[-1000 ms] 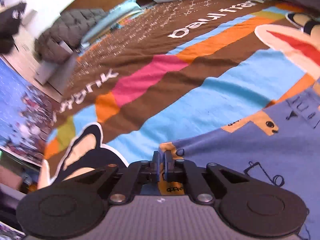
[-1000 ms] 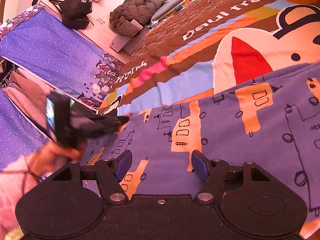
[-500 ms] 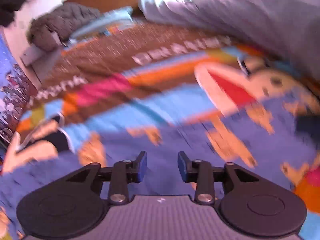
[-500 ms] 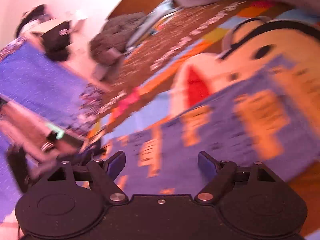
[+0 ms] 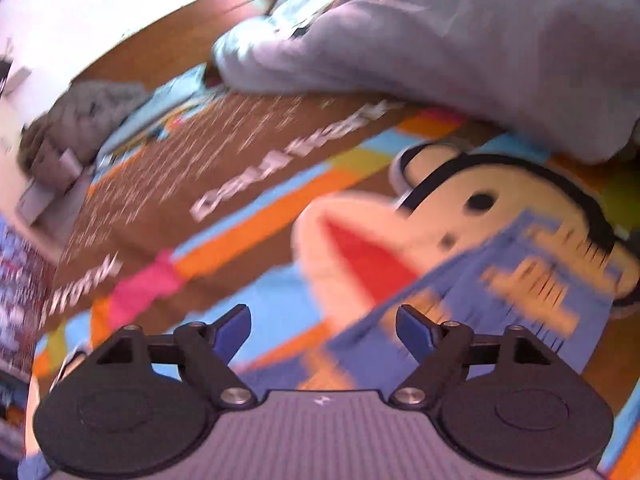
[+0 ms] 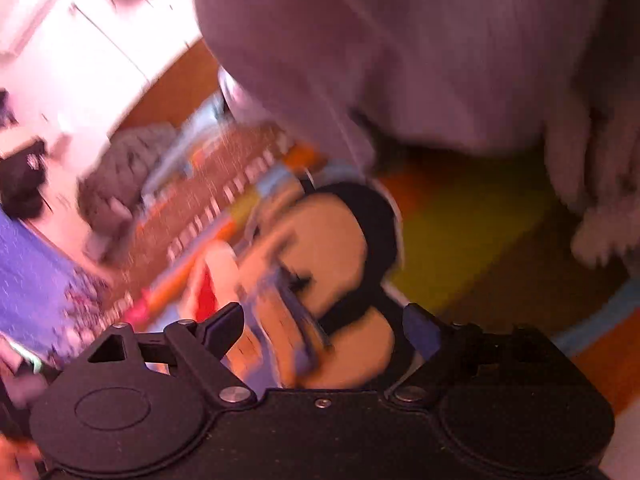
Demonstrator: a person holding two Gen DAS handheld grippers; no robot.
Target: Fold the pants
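Both claws now spread; left claw (image 5: 323, 326) released pants (image 5: 520, 304).

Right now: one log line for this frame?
left gripper: open, empty | right gripper: open, empty | pants: lying on bedspread | views: motion-blurred

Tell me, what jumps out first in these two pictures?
The big cartoon monkey face printed on the striped bedspread fills the middle of the left view. Blue pants with orange patterns lie over its right side, just beyond the open left gripper. A pale bundle of bedding sits behind.
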